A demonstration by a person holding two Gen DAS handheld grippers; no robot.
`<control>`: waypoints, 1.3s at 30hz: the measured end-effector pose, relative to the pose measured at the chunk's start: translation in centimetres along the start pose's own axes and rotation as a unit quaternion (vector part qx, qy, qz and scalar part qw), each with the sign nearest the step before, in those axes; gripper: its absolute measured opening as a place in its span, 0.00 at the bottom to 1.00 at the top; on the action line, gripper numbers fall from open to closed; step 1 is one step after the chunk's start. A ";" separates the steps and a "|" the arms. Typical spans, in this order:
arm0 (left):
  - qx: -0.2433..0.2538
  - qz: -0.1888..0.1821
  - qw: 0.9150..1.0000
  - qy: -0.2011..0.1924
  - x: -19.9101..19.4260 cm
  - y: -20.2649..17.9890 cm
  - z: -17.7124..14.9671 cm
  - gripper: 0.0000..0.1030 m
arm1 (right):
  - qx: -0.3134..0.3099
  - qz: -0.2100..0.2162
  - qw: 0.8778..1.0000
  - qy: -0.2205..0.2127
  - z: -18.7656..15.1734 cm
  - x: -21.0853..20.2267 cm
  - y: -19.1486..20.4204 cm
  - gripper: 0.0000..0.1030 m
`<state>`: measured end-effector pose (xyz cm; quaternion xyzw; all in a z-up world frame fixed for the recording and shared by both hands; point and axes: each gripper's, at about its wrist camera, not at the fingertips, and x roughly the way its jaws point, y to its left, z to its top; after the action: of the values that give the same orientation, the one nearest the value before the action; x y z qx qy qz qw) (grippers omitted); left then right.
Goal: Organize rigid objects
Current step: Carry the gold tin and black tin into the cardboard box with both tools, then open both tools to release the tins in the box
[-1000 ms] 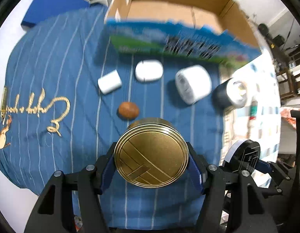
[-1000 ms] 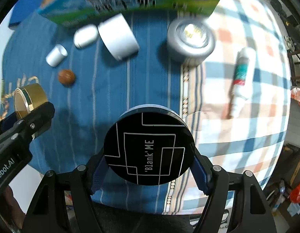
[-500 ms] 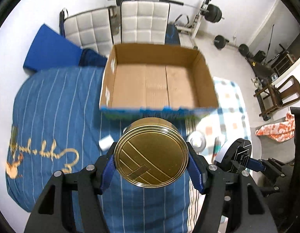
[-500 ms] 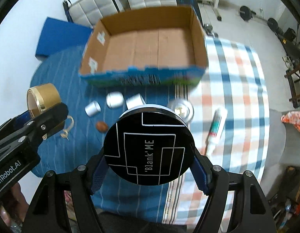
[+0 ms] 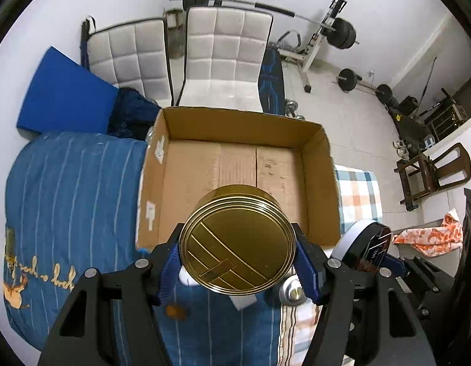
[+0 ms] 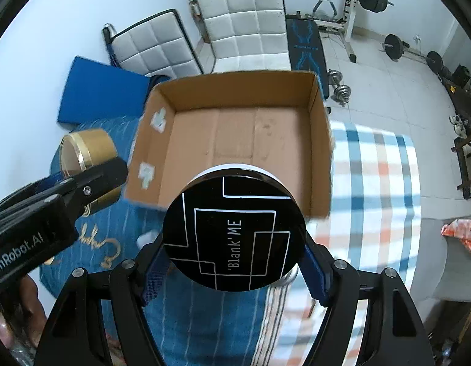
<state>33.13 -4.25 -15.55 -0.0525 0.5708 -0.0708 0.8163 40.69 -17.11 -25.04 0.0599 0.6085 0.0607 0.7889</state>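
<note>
Above the cardboard box [image 6: 235,140], right claw [image 6: 235,259] clamping black 'Blank' ME tin [image 6: 234,233], left claw [image 5: 237,267] gripping gold tin [image 5: 237,241].

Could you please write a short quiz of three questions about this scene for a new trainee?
1. True or false: the cardboard box already holds several items.
2. Multiple choice: what is clamped in the right gripper? A) a white bottle B) the black tin printed 'Blank' ME C) a brown nut
3. Fill in: the left gripper holds the ____ tin.

Key:
1. False; its visible floor is bare.
2. B.
3. Gold.
</note>
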 end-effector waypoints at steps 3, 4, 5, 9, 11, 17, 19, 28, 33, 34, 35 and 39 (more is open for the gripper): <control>-0.013 -0.004 1.000 0.025 3.2 0.4 2.4 0.61 | 0.003 -0.006 1.000 0.010 2.9 2.2 -1.1 0.74; -0.016 -0.007 0.999 0.035 4.3 0.5 3.0 0.61 | 0.001 -0.010 1.000 0.016 4.0 3.2 -1.4 0.74; -0.021 -0.008 0.999 0.045 5.5 0.7 3.7 0.61 | 0.002 -0.015 1.000 0.019 4.9 4.1 -1.8 0.74; -0.029 -0.011 0.995 0.091 11.0 1.2 6.2 0.61 | 0.004 -0.019 0.999 0.046 8.3 8.9 -3.1 0.74; -0.033 -0.014 0.993 0.114 13.8 1.4 7.3 0.61 | 0.001 -0.025 0.998 0.060 9.8 11.5 -3.7 0.74; -0.045 -0.023 0.982 0.180 21.1 1.9 9.5 0.61 | -0.016 -0.033 0.994 0.102 13.1 18.1 -4.2 0.75; -0.048 -0.022 0.979 0.198 23.0 2.0 10.0 0.61 | -0.021 -0.036 0.993 0.113 14.0 19.7 -4.2 0.75; -0.040 -0.006 0.971 0.234 27.6 2.2 10.5 0.61 | -0.034 -0.050 0.986 0.156 15.3 24.2 -4.6 0.75; -0.040 -0.009 0.971 0.236 28.0 2.1 10.5 0.61 | -0.034 -0.057 0.984 0.167 15.5 25.4 -5.2 0.75; -0.038 -0.009 0.971 0.237 28.0 2.0 10.4 0.61 | -0.035 -0.057 0.983 0.170 15.6 25.6 -5.3 0.75; -0.037 -0.009 0.971 0.238 27.9 2.0 10.3 0.61 | -0.035 -0.057 0.983 0.172 15.6 25.8 -5.4 0.75; -0.046 -0.012 0.969 0.244 27.8 2.1 10.6 0.61 | -0.033 -0.057 0.981 0.180 15.4 26.4 -4.3 0.76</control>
<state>52.62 -7.04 -38.00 -0.0783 0.7544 -0.0647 0.6485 62.33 -17.17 -47.01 -0.0134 0.7409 0.0456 0.6699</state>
